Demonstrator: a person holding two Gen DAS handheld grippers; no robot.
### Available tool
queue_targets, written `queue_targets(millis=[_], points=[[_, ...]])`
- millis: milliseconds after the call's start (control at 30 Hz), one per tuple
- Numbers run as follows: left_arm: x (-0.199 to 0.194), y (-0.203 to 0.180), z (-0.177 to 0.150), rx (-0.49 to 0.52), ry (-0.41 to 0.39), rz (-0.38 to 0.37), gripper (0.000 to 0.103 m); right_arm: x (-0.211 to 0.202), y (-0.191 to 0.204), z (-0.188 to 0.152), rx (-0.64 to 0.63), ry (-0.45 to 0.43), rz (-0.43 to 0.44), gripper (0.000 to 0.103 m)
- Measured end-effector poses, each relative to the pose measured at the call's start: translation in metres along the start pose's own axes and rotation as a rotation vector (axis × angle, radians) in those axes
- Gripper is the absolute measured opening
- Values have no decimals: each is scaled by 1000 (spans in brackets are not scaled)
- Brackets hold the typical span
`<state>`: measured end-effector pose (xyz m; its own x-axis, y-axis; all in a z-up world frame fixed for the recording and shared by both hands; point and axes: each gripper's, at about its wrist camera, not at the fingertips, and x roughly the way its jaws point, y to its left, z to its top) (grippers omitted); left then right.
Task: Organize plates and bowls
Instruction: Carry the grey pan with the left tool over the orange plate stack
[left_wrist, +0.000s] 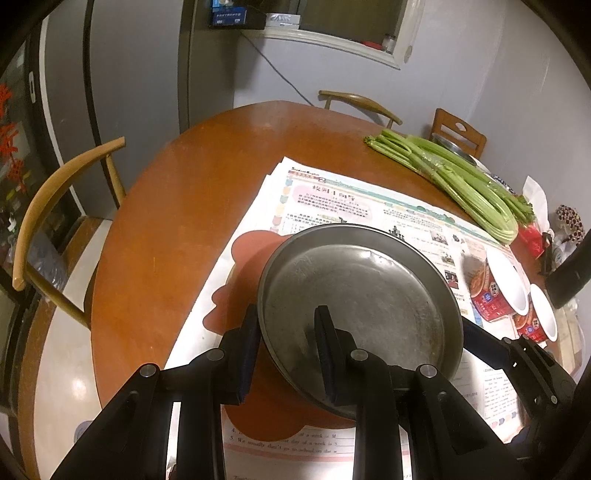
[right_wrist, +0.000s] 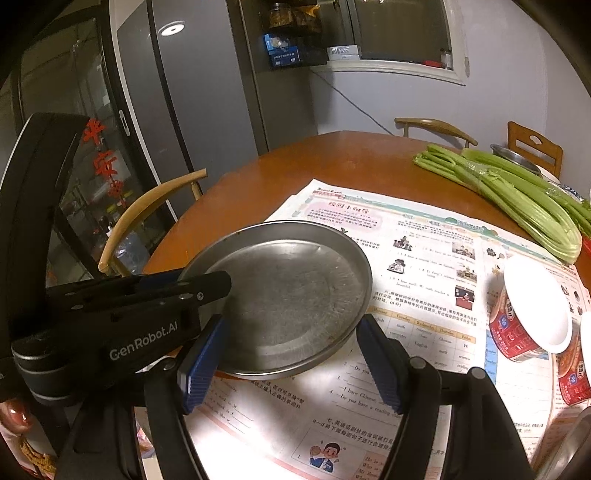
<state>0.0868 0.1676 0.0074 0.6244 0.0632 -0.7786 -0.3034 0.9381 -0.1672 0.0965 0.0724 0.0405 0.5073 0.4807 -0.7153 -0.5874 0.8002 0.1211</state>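
A round, shallow metal plate (left_wrist: 354, 295) is low over the newspaper (left_wrist: 369, 206) and a red-brown flower-shaped mat (left_wrist: 251, 258). My left gripper (left_wrist: 286, 350) is shut on its near-left rim, one finger inside the plate and one outside. In the right wrist view the same plate (right_wrist: 291, 299) has the left gripper (right_wrist: 207, 291) clamped on its left edge. My right gripper (right_wrist: 291, 369) stands open at the plate's near edge, its blue pads on either side and not pressing on it. I cannot tell whether the plate touches the paper.
Two red-and-white paper bowls (right_wrist: 532, 314) lie on their sides on the newspaper to the right. A celery bunch (right_wrist: 517, 199) lies at the back right, with a metal bowl (right_wrist: 517, 157) behind it. Wooden chairs (left_wrist: 48, 221) ring the round brown table (left_wrist: 166, 221).
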Motion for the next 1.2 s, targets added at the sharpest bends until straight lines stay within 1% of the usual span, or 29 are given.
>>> queue_targets(millis=[467,767,967,1200], points=[[9,7,-3,-16,25,-11,29,9,0,-2,-5,16,3,72],[3,12,-3,-31,9,-27,29,14,0,-1,-13,21,7,72],[0,11,-4,-21,-2,-10,29,16,3,-1,-17,23,0,72],[-8,16,-4,-36,-23,-13,30,20,3,1,-23,25,8,72]])
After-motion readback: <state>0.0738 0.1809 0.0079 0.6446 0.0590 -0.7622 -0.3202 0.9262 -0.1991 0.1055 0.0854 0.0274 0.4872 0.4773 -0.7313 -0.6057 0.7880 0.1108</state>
